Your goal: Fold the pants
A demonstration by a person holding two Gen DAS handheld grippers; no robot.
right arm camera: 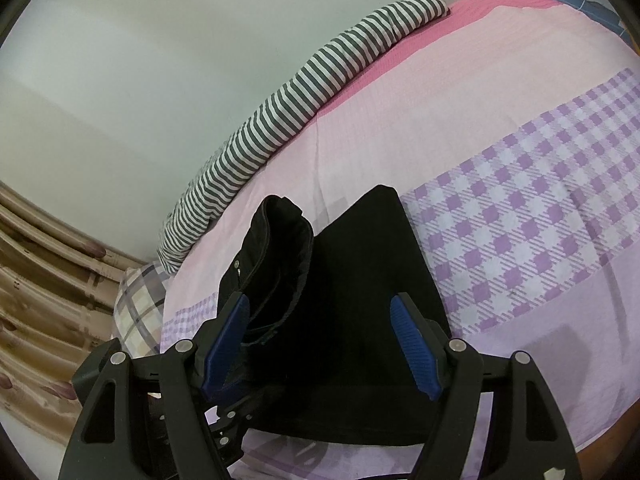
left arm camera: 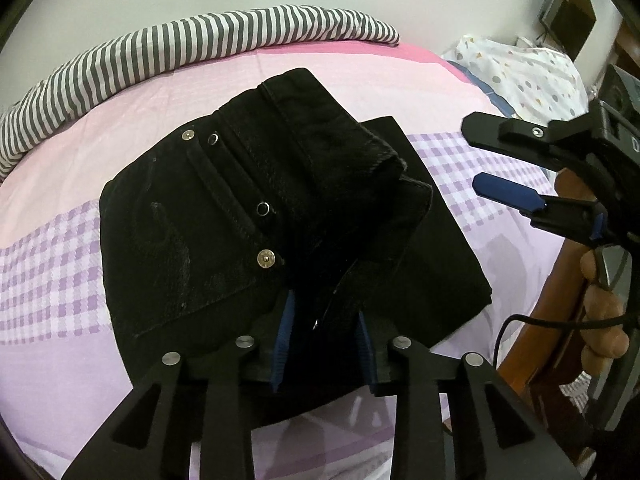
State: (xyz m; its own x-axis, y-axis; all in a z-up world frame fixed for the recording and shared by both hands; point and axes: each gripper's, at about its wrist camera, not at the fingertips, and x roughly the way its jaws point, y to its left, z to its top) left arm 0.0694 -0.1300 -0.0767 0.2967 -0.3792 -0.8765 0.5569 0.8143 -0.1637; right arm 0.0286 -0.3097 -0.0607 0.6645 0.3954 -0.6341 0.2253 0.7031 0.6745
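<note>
Black pants (left arm camera: 224,220) lie folded into a compact stack on the pink and lilac bed sheet (left arm camera: 60,272), waistband, rivets and pocket facing up. My left gripper (left arm camera: 325,308) reaches over the near edge of the stack. Its blue pads stand apart with a strip of black cloth between them, and the pads do not pinch it. My right gripper (left arm camera: 471,154) hovers at the right, open and holding nothing. In the right wrist view the right gripper (right arm camera: 320,300) hangs over the pants (right arm camera: 360,280), its blue pads wide apart above the cloth.
A grey-and-white striped roll of fabric (left arm camera: 200,44) runs along the far bed edge by the wall. A dotted pillow (left arm camera: 520,72) lies at the far right. The wooden bed frame (left arm camera: 552,300) borders the right side. A plaid pillow (right arm camera: 140,300) and curtain (right arm camera: 40,300) are at the left.
</note>
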